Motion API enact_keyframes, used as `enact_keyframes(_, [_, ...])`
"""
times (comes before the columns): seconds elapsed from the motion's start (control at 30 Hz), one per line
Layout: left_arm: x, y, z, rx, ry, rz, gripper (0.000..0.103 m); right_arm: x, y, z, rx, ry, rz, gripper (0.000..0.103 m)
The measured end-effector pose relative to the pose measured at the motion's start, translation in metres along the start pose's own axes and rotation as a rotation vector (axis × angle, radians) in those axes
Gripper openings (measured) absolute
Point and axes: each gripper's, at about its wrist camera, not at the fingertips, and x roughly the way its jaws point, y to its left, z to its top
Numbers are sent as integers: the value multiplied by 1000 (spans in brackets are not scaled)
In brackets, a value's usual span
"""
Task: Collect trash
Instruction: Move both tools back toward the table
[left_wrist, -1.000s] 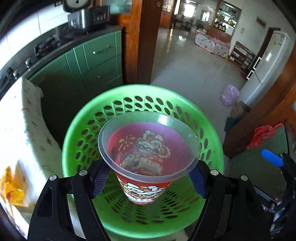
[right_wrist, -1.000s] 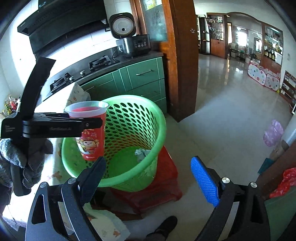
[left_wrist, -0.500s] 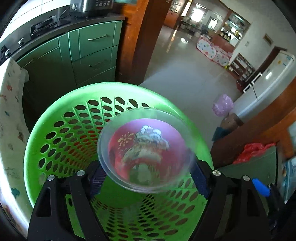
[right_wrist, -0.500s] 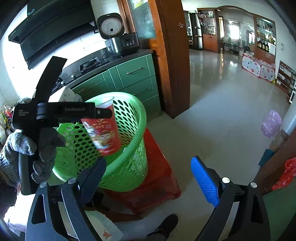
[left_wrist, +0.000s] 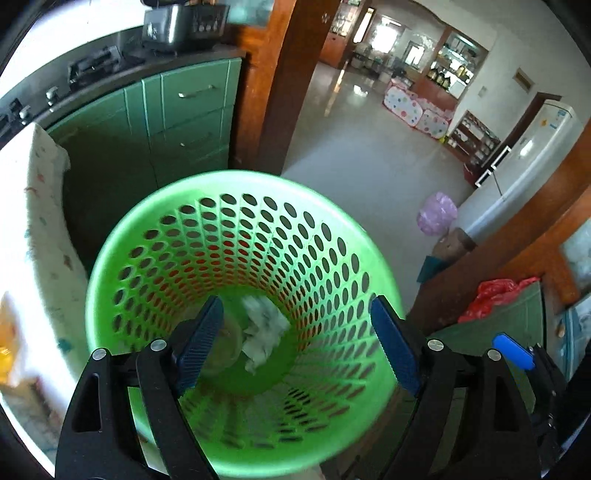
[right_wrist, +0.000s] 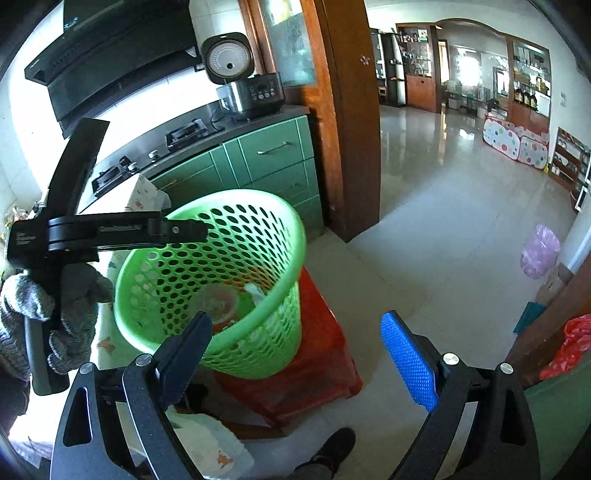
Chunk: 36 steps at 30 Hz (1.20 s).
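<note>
The green perforated basket (left_wrist: 236, 177) fills the left wrist view. My left gripper (left_wrist: 295, 302) hangs open above its mouth, nothing between the blue pads. At the basket's bottom lies the red printed plastic cup (left_wrist: 225, 343), blurred, beside a crumpled white paper (left_wrist: 262, 328). From the right wrist view the basket (right_wrist: 258, 195) stands on a red stool (right_wrist: 321, 350), the cup (right_wrist: 218, 304) shows through the opening, and the left gripper (right_wrist: 177, 230) reaches over the near rim, held by a gloved hand (right_wrist: 74, 295). My right gripper (right_wrist: 297, 321) is open and empty, nearer than the basket.
Green kitchen cabinets (left_wrist: 177, 122) and a wooden door post (right_wrist: 347, 129) stand behind the basket. A cloth-covered table (left_wrist: 40, 221) lies left of it. On the tiled floor to the right are a pink bag (right_wrist: 539, 251) and a red bag (left_wrist: 495, 295). A shoe (right_wrist: 332, 446) is below.
The left gripper's jaws opened and the cup dropped from between them to the basket's bottom. The left gripper tilted over the rim, then drew back a little.
</note>
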Motion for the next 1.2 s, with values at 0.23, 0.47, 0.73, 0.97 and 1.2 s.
enact_keyframes(0.23, [-81, 6, -24, 27, -100, 60, 81, -24, 33, -3, -33, -25, 44, 91])
enact_keyframes(0.47, [-152, 22, -63, 49, -163, 130, 81, -43, 82, -9, -94, -38, 110, 91])
enact_keyframes(0.73, [-210, 60, -106, 10, -228, 203, 81, -53, 137, -11, -195, -41, 163, 91])
enact_keyframes(0.97, [-257, 93, -142, 2, -286, 296, 81, -57, 178, -16, -274, -37, 215, 91])
enact_keyframes(1.2, [-292, 131, -182, -54, -309, 350, 81, -47, 212, -20, -321, -4, 279, 91])
